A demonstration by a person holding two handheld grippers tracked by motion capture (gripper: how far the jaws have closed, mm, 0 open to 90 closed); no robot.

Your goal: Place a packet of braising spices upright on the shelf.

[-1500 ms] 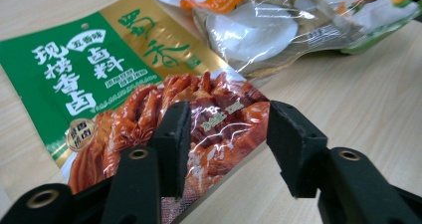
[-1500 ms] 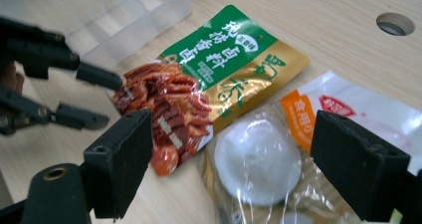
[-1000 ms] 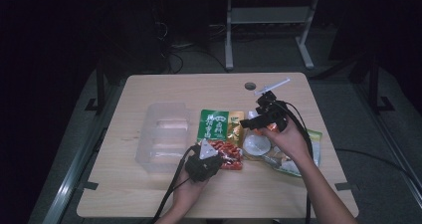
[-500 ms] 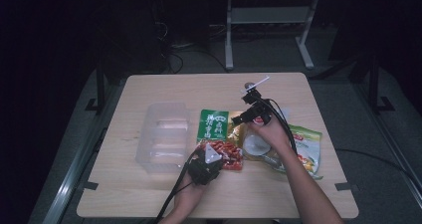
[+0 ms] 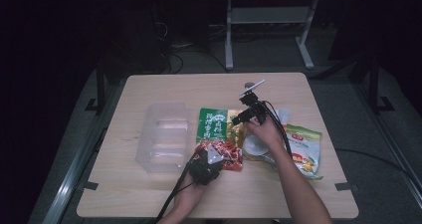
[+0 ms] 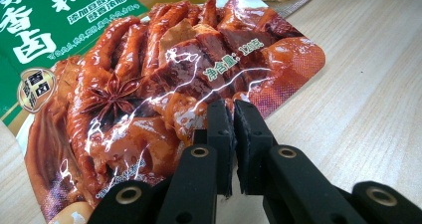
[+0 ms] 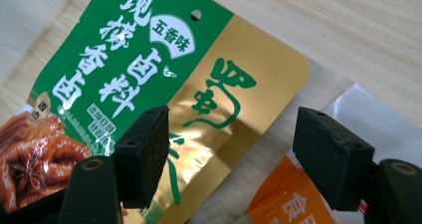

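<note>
Left gripper pinches the sauce packet; right gripper hovers spread above it.

The left gripper [image 6: 233, 134] has its jaws pressed together on the red bottom edge of the green-and-gold sauce packet [image 7: 164, 84], which lies flat on the wooden surface [image 5: 308, 89]. The right gripper [image 7: 229, 154], jaws spread though just closing, hangs over its gold corner, nothing between them. A clear plastic tray [image 5: 164, 134] sits just beside the packet.

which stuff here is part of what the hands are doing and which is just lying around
In hand:
- glossy green, gold and red seasoning packet
- left hand-held gripper, shut on the packet's edge
- right hand-held gripper, open above the packet's gold corner

Lying about:
- clear plastic tub
- green and orange food pouch
- light wooden table
</note>
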